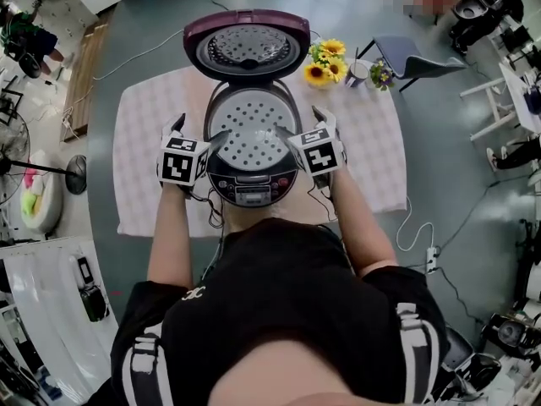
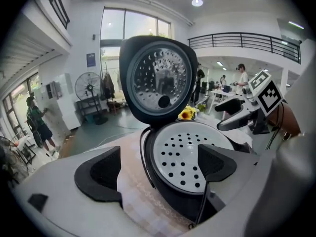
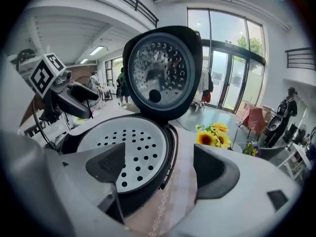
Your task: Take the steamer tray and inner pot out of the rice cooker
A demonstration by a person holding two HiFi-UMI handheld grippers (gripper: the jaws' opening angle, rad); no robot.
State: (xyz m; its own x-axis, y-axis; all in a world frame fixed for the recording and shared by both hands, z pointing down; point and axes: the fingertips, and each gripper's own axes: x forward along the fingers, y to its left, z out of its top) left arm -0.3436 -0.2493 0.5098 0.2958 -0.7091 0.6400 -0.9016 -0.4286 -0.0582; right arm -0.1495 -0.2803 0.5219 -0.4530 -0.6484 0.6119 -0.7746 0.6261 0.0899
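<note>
My left tool (image 2: pixel 155 168) and right tool (image 3: pixel 159 169) both stand wide, each astride the rim of the rice cooker (image 1: pixel 251 186) on the tabletop (image 1: pixel 142 146). The steamer tray (image 1: pixel 251 132) sits inside it. Closing unevenly, I might tilt and jam it, or pinch the cooker wall instead.

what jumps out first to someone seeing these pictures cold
A round dark rice cooker sits mid-table with its purple-rimmed lid tipped back, showing the white perforated steamer tray seated inside. The left gripper and right gripper, both with jaws apart, straddle the cooker's rim on opposite sides. Yellow sunflowers stand behind it to the right.
</note>
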